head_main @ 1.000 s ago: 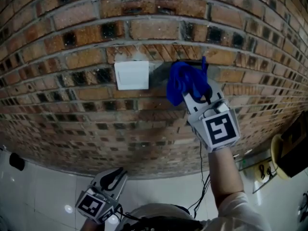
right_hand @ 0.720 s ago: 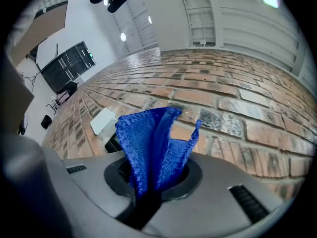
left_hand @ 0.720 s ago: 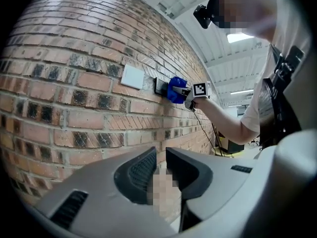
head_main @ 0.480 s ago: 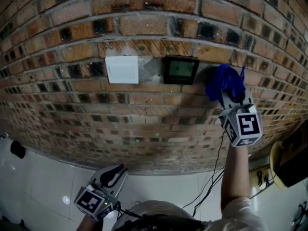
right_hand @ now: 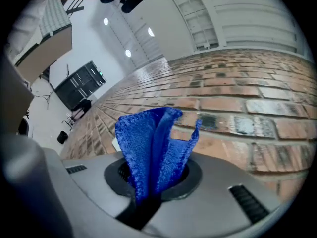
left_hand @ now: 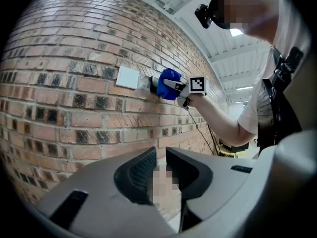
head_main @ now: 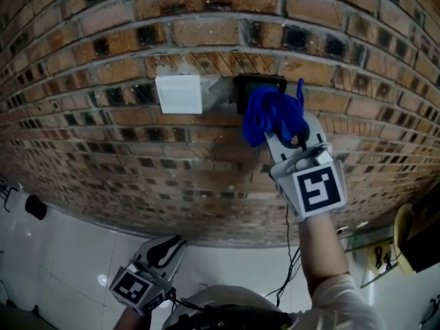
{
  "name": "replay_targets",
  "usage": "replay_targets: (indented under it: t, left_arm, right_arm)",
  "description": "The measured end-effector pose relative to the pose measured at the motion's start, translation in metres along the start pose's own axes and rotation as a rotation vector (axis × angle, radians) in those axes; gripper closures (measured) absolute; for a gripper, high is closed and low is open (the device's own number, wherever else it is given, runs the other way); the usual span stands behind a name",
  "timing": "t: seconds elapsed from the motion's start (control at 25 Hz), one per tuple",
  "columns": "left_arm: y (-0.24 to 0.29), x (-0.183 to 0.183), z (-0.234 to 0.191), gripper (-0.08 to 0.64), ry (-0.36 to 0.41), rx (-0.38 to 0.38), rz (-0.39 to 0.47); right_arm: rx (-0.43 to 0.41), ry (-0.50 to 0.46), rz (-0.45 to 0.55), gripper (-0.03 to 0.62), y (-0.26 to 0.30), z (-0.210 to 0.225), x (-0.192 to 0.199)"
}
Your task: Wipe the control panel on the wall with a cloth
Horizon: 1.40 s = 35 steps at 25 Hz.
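On the brick wall, the dark control panel (head_main: 242,90) sits beside a white switch plate (head_main: 179,93). A blue cloth (head_main: 271,114) covers the panel's right and lower part, with my right gripper (head_main: 283,128) shut on it and pressing it to the wall. The right gripper view shows the cloth (right_hand: 151,143) bunched up out of the jaws of the right gripper (right_hand: 152,180). My left gripper (head_main: 163,251) hangs low near the floor, away from the wall, jaws together and empty. From the left gripper (left_hand: 161,155) view, the cloth (left_hand: 169,77) lies just right of the switch plate (left_hand: 129,77).
A thin black cable (head_main: 287,253) hangs down the wall below my right arm. A yellow object (head_main: 404,231) and dark equipment stand at the far right. White floor tiles (head_main: 62,260) lie below the wall.
Half a second ago the right gripper held the cloth to the right of the uncovered panel. It has swept back left, and the cloth covers the panel again. The left gripper stayed put.
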<state>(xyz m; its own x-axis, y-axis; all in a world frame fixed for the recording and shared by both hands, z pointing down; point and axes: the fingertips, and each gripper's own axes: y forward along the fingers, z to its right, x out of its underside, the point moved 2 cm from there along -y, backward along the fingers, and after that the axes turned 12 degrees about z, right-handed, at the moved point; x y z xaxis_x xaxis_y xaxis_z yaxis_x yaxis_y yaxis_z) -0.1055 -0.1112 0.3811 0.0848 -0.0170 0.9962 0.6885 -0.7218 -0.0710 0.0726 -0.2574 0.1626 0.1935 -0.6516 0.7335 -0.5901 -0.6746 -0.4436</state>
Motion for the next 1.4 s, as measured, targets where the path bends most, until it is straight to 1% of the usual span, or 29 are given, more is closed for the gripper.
replay_targets:
  t: [0.12,0.24,0.32,0.48,0.76,0.92,1.0,1.08,1.16,1.28,1.4]
  left_arm:
    - [-0.002,-0.001,0.004,0.509,0.001,0.002,0.007]
    - [-0.007,0.000,0.005,0.509,-0.003,-0.008,0.006]
    - [-0.010,0.000,0.004,0.509,-0.006,-0.014,0.003]
    - [-0.010,0.002,-0.001,0.509,-0.017,-0.015,0.002]
    - [0.001,0.003,0.005,0.509,-0.012,0.038,-0.001]
    - [0.004,0.005,0.009,0.509,-0.011,0.058,-0.014]
    - [0.005,0.005,0.009,0.509,-0.009,0.059,-0.016]
    - [0.006,0.004,0.009,0.509,-0.005,0.062,-0.014]
    - [0.006,0.002,0.010,0.509,0.004,0.065,-0.010]
    - [0.002,0.002,0.009,0.509,0.009,0.053,-0.015]
    - [-0.002,0.002,0.008,0.509,0.011,0.035,-0.018]
  right_arm:
    - [-0.050,0.011,-0.001,0.503,0.033,-0.028,0.002]
    - [-0.046,0.002,0.027,0.503,0.049,-0.031,0.001]
    - [-0.017,0.000,0.032,0.503,0.045,-0.020,0.002]
    - [0.057,-0.011,-0.008,0.503,0.019,0.011,0.008]
    - [0.186,-0.080,-0.100,0.503,-0.040,0.073,0.028]
    - [0.274,-0.083,-0.147,0.503,-0.069,0.106,0.044]
    - [0.294,-0.072,-0.154,0.503,-0.075,0.112,0.049]
    - [0.288,-0.067,-0.143,0.503,-0.074,0.108,0.045]
    - [0.254,-0.067,-0.112,0.503,-0.066,0.091,0.033]
    - [0.141,-0.058,-0.061,0.503,-0.041,0.046,0.012]
    - [0.027,-0.036,-0.038,0.503,-0.007,0.001,0.004]
